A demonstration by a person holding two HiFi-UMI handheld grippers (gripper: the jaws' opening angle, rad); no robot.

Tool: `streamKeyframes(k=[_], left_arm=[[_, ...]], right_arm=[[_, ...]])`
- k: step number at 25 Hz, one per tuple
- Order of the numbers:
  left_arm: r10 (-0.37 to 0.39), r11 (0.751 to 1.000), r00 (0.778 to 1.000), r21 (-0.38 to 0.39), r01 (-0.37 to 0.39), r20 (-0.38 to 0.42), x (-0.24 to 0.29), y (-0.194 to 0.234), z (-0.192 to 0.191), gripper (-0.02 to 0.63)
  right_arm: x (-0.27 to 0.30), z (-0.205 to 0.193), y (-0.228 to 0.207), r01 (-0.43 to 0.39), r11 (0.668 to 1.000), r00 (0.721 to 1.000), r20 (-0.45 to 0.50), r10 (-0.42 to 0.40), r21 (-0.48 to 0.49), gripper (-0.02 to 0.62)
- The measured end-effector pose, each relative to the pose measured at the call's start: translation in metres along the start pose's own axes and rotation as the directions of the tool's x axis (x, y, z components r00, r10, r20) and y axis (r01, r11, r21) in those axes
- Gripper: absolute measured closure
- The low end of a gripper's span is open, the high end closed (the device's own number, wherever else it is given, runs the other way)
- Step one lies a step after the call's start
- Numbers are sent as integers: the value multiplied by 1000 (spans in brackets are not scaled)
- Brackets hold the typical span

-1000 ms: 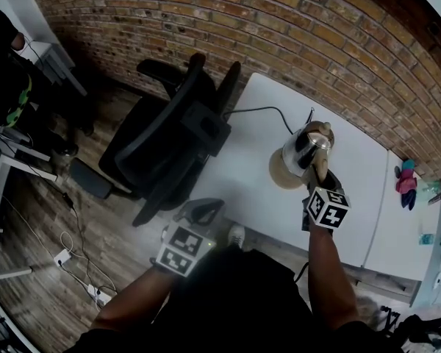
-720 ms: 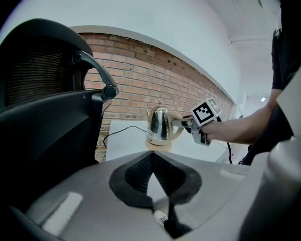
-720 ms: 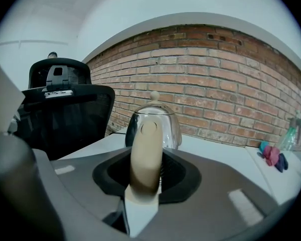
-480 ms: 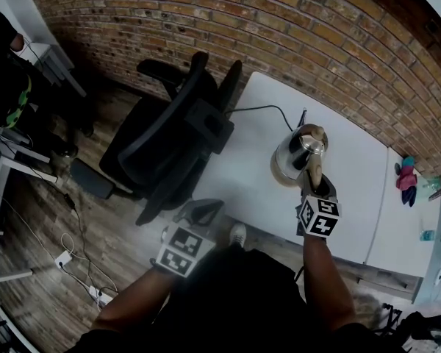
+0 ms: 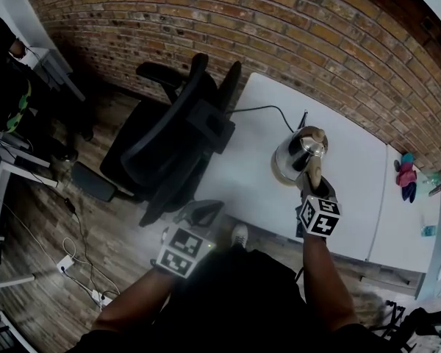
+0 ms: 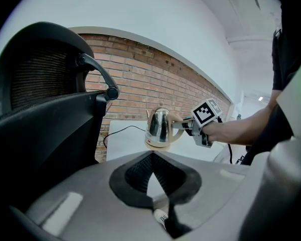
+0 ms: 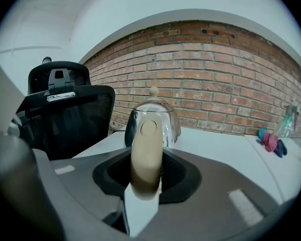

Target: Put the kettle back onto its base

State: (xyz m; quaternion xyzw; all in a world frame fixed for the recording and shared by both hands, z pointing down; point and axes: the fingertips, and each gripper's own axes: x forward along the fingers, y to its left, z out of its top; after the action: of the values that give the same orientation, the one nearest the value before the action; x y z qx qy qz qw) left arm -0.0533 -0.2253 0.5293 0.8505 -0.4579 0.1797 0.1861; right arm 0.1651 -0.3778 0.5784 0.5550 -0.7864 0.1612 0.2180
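The office chair point(image 5: 169, 134) hides the bench's point(image 5: 353, 190) left edge, and your left gripper point(image 5: 204, 210) hangs short of it, jaws closed on nothing. Your right gripper's point(image 7: 146, 170) jaws clamp the kettle's point(image 5: 298, 151) beige handle point(image 7: 146, 142). The kettle covers most of its base point(image 6: 158, 145), so you can't tell whether it's fully seated.

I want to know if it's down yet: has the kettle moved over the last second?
Yes. The kettle has slid slightly left, toward the chair, and now stands over its base instead of right of it.
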Motion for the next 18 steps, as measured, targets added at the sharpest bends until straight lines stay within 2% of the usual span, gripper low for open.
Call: streamKeyframes(k=[7, 18], left_arm=[[-16, 1000, 1000, 6, 16, 1, -1, -1, -1, 605], [-30, 999, 1000, 23, 30, 1, -6, -1, 1, 606]], right_arm=[[-2, -36, 4, -7, 999, 997, -79, 10, 43, 457], [1, -36, 8, -8, 998, 996, -88, 13, 59, 457]])
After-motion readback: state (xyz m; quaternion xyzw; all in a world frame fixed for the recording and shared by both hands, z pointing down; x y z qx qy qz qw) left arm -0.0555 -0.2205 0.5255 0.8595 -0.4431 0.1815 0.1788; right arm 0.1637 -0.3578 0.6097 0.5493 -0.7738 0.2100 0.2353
